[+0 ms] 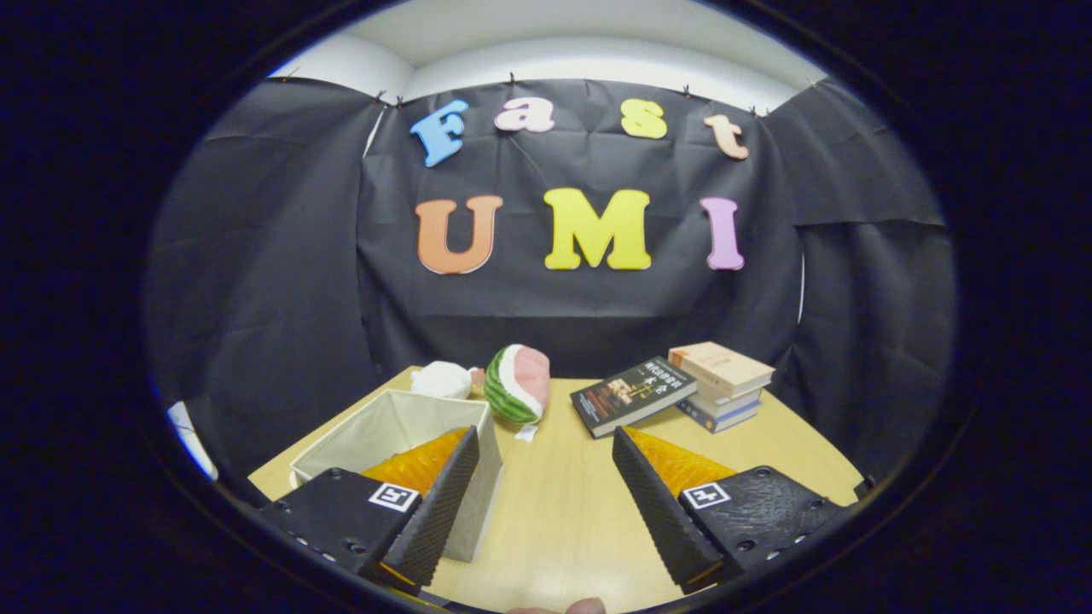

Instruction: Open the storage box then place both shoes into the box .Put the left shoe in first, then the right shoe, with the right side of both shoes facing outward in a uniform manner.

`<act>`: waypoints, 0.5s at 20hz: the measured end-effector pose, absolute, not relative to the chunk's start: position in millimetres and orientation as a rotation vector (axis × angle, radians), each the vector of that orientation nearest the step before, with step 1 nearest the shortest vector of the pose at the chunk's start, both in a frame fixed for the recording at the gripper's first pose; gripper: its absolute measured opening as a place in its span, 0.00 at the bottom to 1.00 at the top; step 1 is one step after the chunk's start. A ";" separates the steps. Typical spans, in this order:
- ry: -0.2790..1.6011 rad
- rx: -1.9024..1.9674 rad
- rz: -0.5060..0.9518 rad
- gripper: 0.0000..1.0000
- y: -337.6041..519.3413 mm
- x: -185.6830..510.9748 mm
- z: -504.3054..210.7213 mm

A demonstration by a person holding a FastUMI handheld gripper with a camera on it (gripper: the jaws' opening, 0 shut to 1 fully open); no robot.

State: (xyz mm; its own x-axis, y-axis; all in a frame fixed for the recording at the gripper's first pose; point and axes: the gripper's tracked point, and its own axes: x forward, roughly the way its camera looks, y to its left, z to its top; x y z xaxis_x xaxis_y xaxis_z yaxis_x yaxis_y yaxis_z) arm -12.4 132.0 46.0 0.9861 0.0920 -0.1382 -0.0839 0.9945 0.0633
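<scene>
The tongs (pixel 546 452) stand wide apart over the bare table (pixel 554 512), gripping nothing. The open storage box (pixel 388 426) sits at ten o'clock, partly behind the left finger. A watermelon plush (pixel 518 384) lies at twelve just beyond the box; a dark book (pixel 633 394) and stacked books (pixel 721 384) at one.

Hand-held gripper (pixel 546 443) level, fingers (pixel 444 503) spread wide apart, nothing between them.
</scene>
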 end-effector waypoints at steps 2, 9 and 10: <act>0.070 0.075 0.087 0.96 123.4 -29.2 50.5; 0.009 0.085 0.116 0.96 124.3 -67.0 24.2; 0.014 0.079 0.123 0.96 128.8 -69.4 17.7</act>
